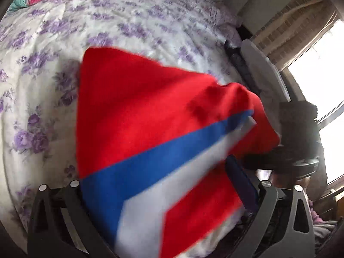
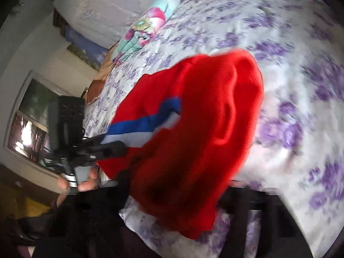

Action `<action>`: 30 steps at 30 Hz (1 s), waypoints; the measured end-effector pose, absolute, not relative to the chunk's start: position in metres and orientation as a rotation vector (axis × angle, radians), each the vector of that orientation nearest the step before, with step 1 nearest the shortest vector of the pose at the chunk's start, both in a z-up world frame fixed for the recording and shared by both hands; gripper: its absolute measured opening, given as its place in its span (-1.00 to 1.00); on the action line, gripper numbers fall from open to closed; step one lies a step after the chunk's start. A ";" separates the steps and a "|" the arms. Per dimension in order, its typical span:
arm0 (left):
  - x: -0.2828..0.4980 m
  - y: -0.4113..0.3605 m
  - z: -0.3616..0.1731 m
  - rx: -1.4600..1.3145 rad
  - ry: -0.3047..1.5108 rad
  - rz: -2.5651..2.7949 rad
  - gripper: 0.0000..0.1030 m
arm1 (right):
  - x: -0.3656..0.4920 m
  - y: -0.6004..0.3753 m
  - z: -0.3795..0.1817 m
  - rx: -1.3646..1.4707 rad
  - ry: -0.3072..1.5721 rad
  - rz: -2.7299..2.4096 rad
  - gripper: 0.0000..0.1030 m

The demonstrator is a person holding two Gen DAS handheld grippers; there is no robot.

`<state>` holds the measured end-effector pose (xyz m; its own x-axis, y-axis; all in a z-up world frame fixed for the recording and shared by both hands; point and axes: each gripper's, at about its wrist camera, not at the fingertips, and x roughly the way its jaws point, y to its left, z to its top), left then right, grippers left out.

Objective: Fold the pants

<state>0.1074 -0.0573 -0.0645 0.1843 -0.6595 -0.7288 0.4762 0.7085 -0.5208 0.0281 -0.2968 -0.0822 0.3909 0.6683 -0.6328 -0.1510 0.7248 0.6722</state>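
In the left wrist view, red pants (image 1: 137, 111) are being spread over a floral bed (image 1: 43, 49); the left tongs (image 1: 163, 195) are being held apart around them, a window (image 1: 322, 64) at three o'clock.

In the right wrist view, the pants (image 2: 193, 118) are being draped centrally; a window (image 2: 28, 124) is being shown at nine o'clock. The right tongs' state cannot be told.

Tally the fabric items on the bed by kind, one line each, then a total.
Red pants with blue and white stripes: 1
Floral bedsheet, white with purple flowers: 1
Folded pastel quilt at the far end of the bed: 1
Total: 3
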 end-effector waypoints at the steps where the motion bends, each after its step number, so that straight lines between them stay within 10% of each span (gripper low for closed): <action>1: 0.103 -0.054 -0.058 -0.193 1.110 -0.809 0.64 | 0.022 -0.300 -0.077 0.565 1.026 0.559 -0.19; 5: 0.085 -0.042 -0.044 -0.200 1.107 -0.809 0.29 | 0.006 -0.312 -0.069 0.597 0.977 0.585 -0.28; 22: 0.259 -0.092 0.060 -0.126 0.832 -0.649 0.31 | 0.196 -0.340 0.058 0.387 0.698 0.491 -0.27; 26: 0.361 -0.102 0.005 -0.136 0.902 -0.512 0.89 | 0.298 -0.352 -0.010 0.298 0.779 0.185 0.86; 30: 0.408 -0.066 -0.065 -0.191 1.109 -0.318 0.64 | 0.299 -0.367 -0.076 0.340 0.915 0.063 0.14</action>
<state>0.4075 -0.0659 -0.0654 0.4069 -0.3447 -0.8460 0.1562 0.9387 -0.3074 0.2994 -0.3673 -0.0756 0.6116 0.1971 -0.7662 0.0903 0.9448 0.3151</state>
